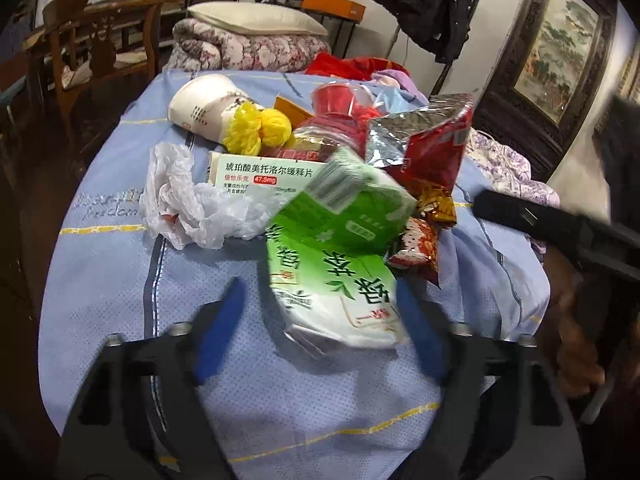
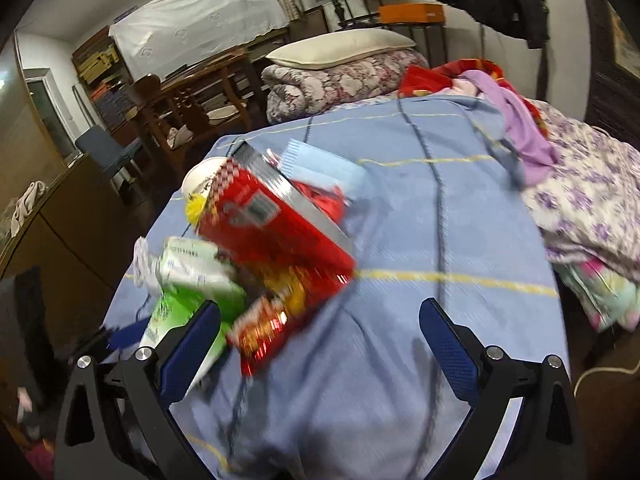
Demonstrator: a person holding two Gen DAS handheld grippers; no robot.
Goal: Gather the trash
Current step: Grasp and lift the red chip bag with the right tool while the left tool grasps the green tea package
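free: blue sheet (image 2: 400, 240) right of pile | blocked: trash pile (image 1: 320, 184) ahead

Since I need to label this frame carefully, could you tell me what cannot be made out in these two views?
- Left wrist view: whether the left gripper presses the green tea pack; motion blur.
- Left wrist view: medicine box small print, covered by the pack.
- Right wrist view: red snack bag lettering, blurred.
- Right wrist view: paper cup, mostly hidden behind that bag.

Both wrist cameras look steeply down along their fingers at the bed (image 1: 120, 280), close. The left faces the trash pile (image 1: 320, 184); the right sees it from the right (image 2: 260, 248).
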